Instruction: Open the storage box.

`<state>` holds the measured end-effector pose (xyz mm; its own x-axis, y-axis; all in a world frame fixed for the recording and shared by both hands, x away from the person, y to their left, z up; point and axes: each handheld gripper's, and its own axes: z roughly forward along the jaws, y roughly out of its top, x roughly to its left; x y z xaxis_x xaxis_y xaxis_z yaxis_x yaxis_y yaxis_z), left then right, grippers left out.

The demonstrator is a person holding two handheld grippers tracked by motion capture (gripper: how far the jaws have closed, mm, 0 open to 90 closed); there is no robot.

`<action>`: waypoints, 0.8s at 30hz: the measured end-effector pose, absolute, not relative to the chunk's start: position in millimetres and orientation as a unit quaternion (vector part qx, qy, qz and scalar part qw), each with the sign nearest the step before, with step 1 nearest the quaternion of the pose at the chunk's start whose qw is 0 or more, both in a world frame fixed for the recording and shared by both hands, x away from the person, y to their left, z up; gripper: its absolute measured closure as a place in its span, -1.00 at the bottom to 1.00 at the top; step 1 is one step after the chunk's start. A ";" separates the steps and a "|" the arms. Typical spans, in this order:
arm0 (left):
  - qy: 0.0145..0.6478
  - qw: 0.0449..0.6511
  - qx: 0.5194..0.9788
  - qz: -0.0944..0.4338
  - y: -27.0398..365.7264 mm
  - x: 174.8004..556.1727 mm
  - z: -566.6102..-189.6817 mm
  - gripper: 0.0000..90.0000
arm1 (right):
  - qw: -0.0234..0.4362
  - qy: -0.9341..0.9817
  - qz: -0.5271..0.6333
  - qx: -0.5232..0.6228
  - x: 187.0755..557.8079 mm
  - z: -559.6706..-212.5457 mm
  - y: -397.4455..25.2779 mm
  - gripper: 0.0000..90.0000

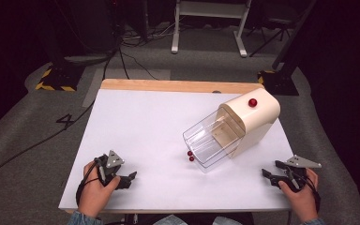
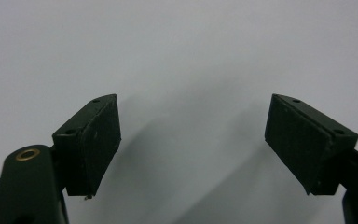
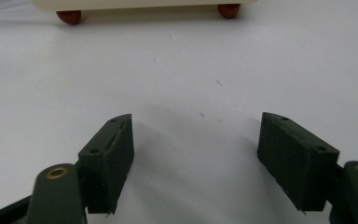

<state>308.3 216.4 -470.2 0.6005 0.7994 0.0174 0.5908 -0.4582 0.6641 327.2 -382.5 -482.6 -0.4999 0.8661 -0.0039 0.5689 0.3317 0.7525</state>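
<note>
A cream box-shaped appliance (image 1: 254, 118) with a red button (image 1: 252, 102) on top lies on the white table (image 1: 136, 131) at the right. A clear plastic container (image 1: 211, 139) sticks out of its front, with two small red feet (image 1: 190, 156) beside it. My left gripper (image 1: 130, 178) rests at the front left corner, open, with bare table between its jaws (image 2: 191, 140). My right gripper (image 1: 268, 176) rests at the front right corner, open and holding nothing (image 3: 196, 149). In the right gripper view the appliance's cream base (image 3: 140, 3) with red feet (image 3: 68, 17) lies ahead.
A wooden strip (image 1: 178, 86) runs along the table's far edge. Beyond it are grey floor, cables, black stands with yellow-striped bases (image 1: 56, 77) and a white frame (image 1: 206, 23).
</note>
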 end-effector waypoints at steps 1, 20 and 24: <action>0.417 0.308 0.839 0.163 218.2 308.4 -472.5 -0.58 | 0.208 0.789 0.357 0.455 327.2 -482.6 -382.5 -0.39; 0.418 0.332 0.831 0.156 226.1 307.3 -483.0 -0.65 | 0.208 0.789 0.356 0.455 327.1 -482.5 -382.3 -0.40; 0.419 0.332 0.831 0.157 226.0 307.2 -483.1 -0.65 | 0.208 0.790 0.356 0.454 327.4 -482.5 -382.4 -0.40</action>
<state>307.2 226.0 -483.1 0.6005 0.7994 -0.0179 0.5911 -0.4287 0.6832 327.4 -382.4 -482.5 -0.5006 0.8657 -0.0051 0.5691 0.3335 0.7516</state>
